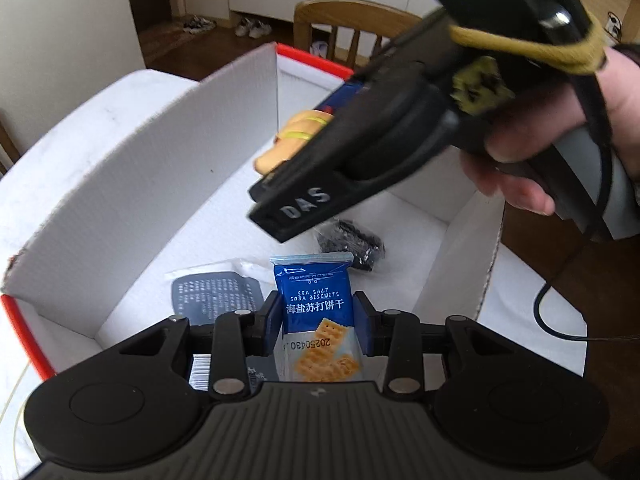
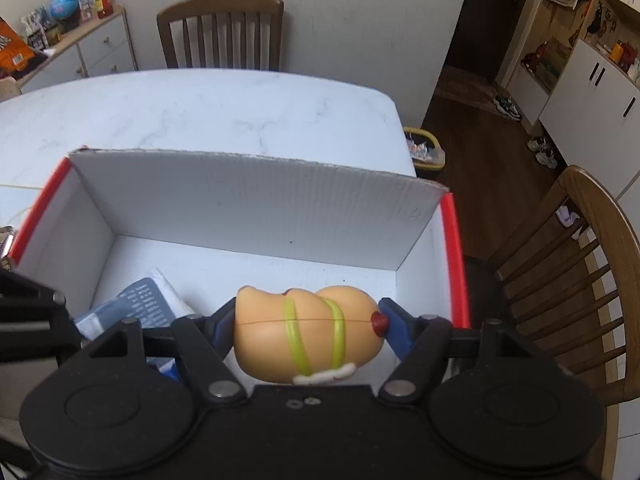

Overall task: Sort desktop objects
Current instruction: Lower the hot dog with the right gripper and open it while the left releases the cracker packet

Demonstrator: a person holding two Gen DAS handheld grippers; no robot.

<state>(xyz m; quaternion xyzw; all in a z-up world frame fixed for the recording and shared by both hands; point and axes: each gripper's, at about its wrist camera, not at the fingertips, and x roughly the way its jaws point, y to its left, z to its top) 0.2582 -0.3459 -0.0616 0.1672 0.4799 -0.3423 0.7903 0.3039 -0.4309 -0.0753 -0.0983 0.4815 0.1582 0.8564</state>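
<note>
Landmark: white cardboard box (image 2: 248, 204) with red edges, sitting on the white marble table (image 2: 200, 108).

Left gripper (image 1: 318, 326) is clenched on a blue soda-biscuit packet (image 1: 316, 312), blue pads pressing both sides; the packet is upright and over the box's near end, above its floor. Can't tell if its bottom touches the floor.

Right gripper (image 2: 306, 326) grasps a toy hot dog (image 2: 304, 332), pads on both ends, the toy lying crosswise between the fingers, over the box interior toward the red-edged right wall. In the left wrist view the same toy (image 1: 288, 140) peeks out behind the right gripper's black body (image 1: 360, 152), further into the box than the packet; the person's right hand (image 1: 560, 132) holds the handle.

On the box floor: a grey-printed flat sachet (image 1: 216, 296) by the left wall, near the packet, and a black crinkled bag (image 1: 352, 244) just past the packet, toward the right wall.

Beyond the box's far wall, a wooden chair (image 2: 220, 32) stands at the table; another chair (image 2: 580, 272) is off the box's right side.
</note>
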